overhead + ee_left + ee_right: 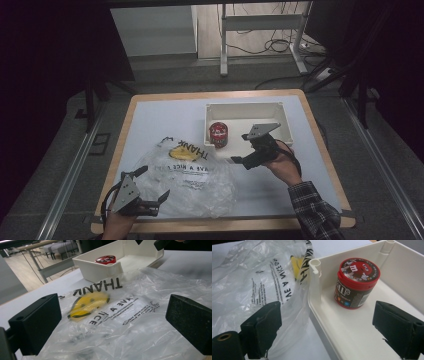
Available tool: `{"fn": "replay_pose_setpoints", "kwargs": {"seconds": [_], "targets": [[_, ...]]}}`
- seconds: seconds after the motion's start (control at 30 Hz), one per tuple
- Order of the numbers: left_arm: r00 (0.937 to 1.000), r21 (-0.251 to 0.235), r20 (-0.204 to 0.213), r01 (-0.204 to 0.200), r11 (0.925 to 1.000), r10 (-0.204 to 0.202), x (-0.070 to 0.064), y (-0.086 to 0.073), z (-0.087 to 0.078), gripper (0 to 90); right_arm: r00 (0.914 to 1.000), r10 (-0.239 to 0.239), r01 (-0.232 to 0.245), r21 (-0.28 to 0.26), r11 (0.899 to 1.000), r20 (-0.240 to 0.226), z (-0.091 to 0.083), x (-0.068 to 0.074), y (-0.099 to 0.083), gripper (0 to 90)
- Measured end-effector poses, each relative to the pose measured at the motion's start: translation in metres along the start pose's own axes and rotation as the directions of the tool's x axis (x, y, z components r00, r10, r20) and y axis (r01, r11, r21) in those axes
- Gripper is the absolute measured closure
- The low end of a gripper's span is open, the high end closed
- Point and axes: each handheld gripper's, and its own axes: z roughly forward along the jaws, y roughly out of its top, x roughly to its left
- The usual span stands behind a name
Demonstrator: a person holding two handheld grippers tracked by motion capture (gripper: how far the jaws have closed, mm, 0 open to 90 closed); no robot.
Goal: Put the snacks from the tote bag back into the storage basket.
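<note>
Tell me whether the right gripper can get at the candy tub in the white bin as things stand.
Probably yes. The right gripper is open and points at the candy tub, which stands upright in the open-topped white bin. One jaw sits outside the bin's wall beside the plastic bag, so it likely must shift over the rim first.

Crinkled glossy clear plastic bag (185, 175), smooth matt white plastic bin (285, 116), wood-edged table (125, 120).

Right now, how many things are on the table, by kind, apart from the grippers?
Plastic bag: 1
White bin: 1
Candy tub (red lid, standing upright in the bin): 1
Total: 3
</note>
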Motion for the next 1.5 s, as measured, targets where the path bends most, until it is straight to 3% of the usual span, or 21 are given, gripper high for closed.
{"fn": "replay_pose_setpoints", "kwargs": {"seconds": [0.93, 1.5], "targets": [[0.9999, 0.005, 0.0, -0.01, 0.9999, 0.01, 0.0, 0.0, 0.0, 0.2, 0.9997, -0.001, 0.001, -0.012, 1.0, 0.024, -0.02, 0.012, -0.019, 9.0], [0.9998, 0.0, 0.009, 0.016, 0.9999, -0.016, 0.002, -0.001, 0.0, 0.2, 0.9988, 0.011, -0.009, -0.038, 0.999, 0.048, -0.035, 0.013, -0.029, 9.0]]}}
